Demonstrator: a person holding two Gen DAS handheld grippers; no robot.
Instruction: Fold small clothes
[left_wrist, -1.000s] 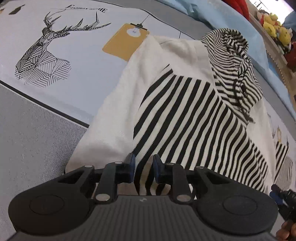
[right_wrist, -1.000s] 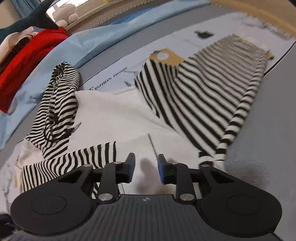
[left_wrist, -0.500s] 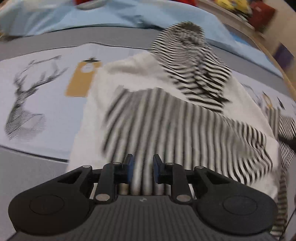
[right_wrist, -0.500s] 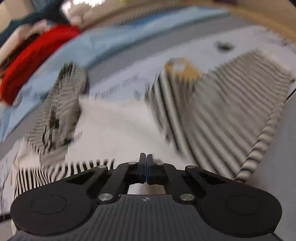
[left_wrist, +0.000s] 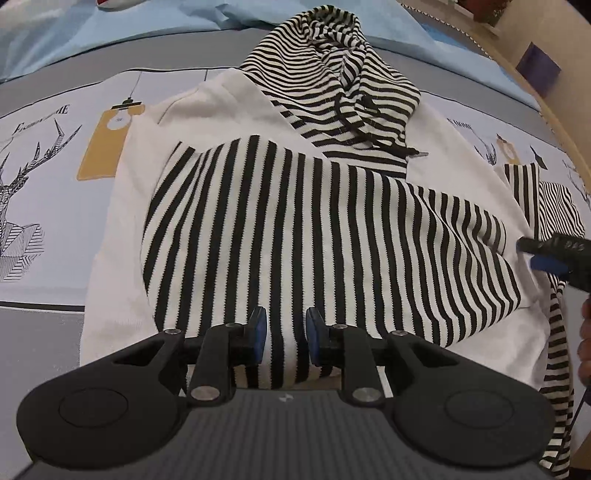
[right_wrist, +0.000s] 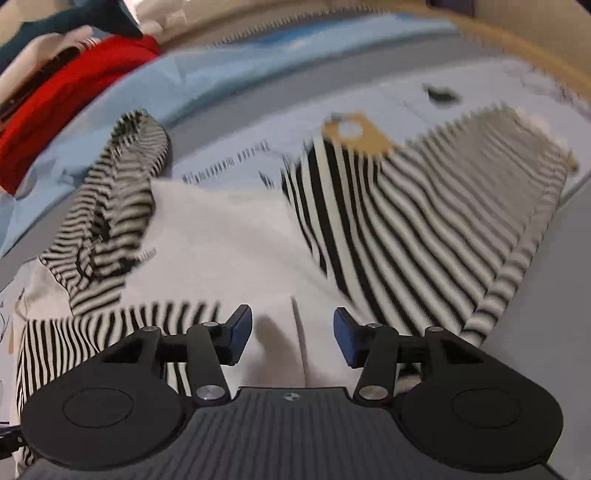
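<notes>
A small white hoodie (left_wrist: 236, 107) with a black-and-white striped hood (left_wrist: 332, 74) lies flat on a printed sheet. One striped sleeve (left_wrist: 295, 236) is folded across its white body. My left gripper (left_wrist: 282, 332) is open just above the sleeve's cuff, holding nothing. My right gripper (right_wrist: 291, 332) is open over the white body (right_wrist: 229, 251), with the other striped sleeve (right_wrist: 424, 221) spread out to its right and the hood (right_wrist: 118, 192) to its left. The right gripper's tip also shows in the left wrist view (left_wrist: 546, 254).
The printed sheet (left_wrist: 44, 177) with deer drawings covers a grey bed. A pale blue cloth (left_wrist: 92, 33) lies behind the hoodie. A red garment (right_wrist: 66, 92) and other clothes are piled at the far left in the right wrist view.
The left gripper swung round to face the hoodie squarely, the sleeve now lying flat across the body. The right gripper shut briefly half a second ago and is now wide open.
</notes>
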